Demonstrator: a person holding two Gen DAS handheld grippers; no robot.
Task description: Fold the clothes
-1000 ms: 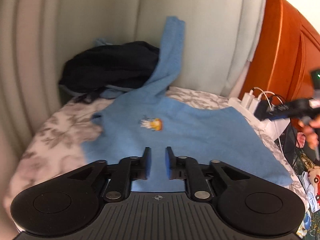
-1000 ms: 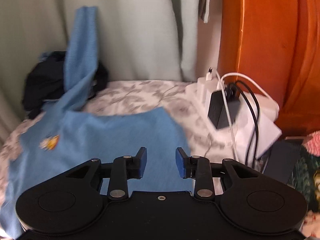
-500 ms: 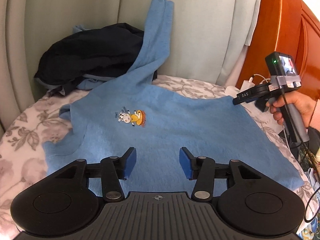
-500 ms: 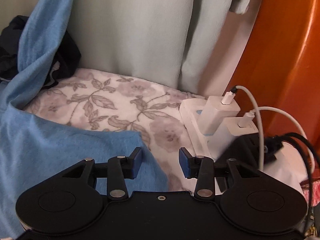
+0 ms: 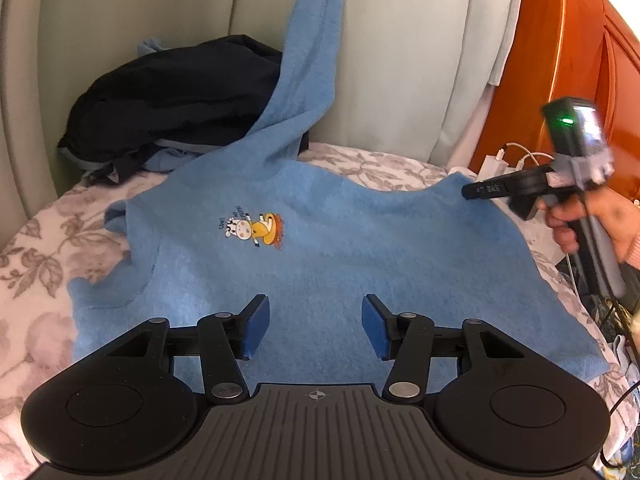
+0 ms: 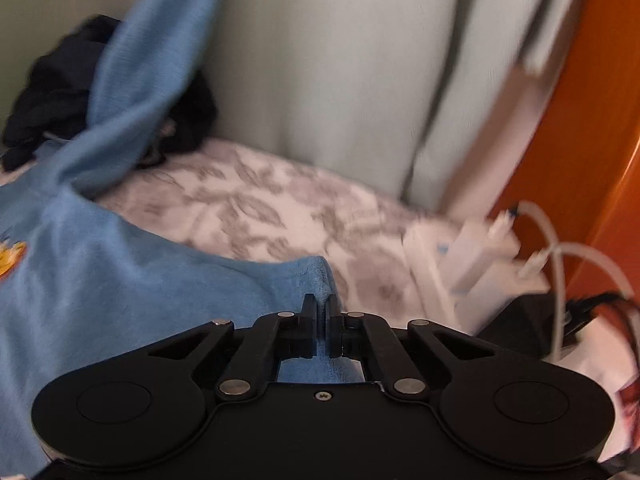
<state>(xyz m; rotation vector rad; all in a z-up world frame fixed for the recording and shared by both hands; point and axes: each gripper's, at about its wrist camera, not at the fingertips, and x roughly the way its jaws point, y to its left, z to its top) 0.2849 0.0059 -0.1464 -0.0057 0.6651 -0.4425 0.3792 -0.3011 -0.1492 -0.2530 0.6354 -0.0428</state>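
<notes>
Between right gripper (image 6: 322, 312) pads: blue sweater (image 6: 120, 280) corner.

Floral bed (image 5: 36, 248), blue sweater (image 5: 340, 264), dark clothes (image 5: 172, 96)

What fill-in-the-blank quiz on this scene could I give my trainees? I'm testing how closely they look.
1. The right hand-held gripper is shut on a ____ of the blue top.
2. The left hand-held gripper hangs ____ above the top.
3. The top's raised sleeve leans against the ____.
4. The heap behind the top is ____ in colour.

Missing: corner; open; curtain; dark
</notes>
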